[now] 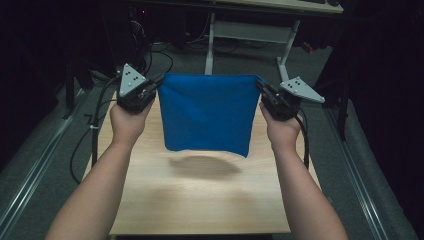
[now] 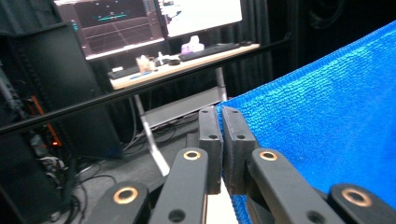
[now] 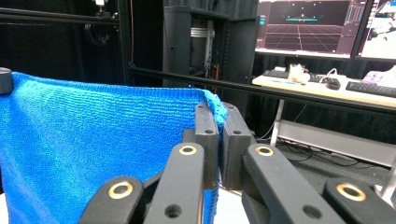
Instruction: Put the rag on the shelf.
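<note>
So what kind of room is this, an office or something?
Probably a lab or recording workspace: a desk bears monitors and a keyboard, an equipment rack stands nearby, and cables trail across the floor behind the wooden table.

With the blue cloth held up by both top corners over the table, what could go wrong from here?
1. Each grip is slim: the left gripper and right gripper pinch only the very corners of the blue cloth, so a tug apart might pull a corner free.
2. The cloth hangs clear above the wooden table with its lower edge uneven; lowered like this, it may land creased or folded under.
</note>
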Action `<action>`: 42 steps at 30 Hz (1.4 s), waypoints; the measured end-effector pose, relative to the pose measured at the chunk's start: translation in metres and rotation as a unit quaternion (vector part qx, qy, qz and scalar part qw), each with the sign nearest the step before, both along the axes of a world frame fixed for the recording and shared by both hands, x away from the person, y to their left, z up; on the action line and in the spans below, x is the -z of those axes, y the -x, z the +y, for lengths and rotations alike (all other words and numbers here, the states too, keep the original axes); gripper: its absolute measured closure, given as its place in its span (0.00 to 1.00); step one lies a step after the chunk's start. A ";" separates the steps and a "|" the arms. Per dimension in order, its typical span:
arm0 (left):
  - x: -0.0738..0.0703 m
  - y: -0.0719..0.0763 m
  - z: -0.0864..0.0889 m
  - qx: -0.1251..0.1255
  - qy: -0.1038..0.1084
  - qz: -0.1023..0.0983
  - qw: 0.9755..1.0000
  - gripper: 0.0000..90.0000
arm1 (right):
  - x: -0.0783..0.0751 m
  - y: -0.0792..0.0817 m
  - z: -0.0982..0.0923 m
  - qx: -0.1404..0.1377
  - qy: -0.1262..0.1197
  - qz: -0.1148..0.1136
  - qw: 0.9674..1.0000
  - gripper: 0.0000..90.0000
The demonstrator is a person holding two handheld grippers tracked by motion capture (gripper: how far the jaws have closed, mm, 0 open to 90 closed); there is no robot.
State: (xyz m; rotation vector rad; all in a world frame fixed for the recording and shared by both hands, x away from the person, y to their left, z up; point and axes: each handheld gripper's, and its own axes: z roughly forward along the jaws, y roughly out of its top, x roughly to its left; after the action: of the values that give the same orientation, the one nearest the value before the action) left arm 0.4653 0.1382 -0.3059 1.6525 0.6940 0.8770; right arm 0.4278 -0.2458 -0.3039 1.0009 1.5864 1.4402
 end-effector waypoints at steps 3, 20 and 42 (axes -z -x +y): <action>-0.002 -0.014 0.001 -0.007 -0.003 0.002 1.000 0.98 | 0.000 -0.011 0.003 0.002 0.001 0.004 1.000 0.98; -0.002 -0.059 -0.006 -0.030 -0.037 0.020 0.999 0.97 | 0.005 -0.069 0.006 0.026 0.035 0.025 0.999 0.98; 0.110 -0.081 -0.010 -0.011 -0.057 0.201 0.978 0.97 | 0.098 -0.094 0.008 0.026 0.089 0.169 0.981 0.98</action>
State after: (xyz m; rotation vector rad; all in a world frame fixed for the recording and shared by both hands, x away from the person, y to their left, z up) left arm 0.5458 0.1285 -0.4160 1.9545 0.9520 0.6096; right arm 0.5220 -0.2377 -0.4021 1.2160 1.8779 1.1115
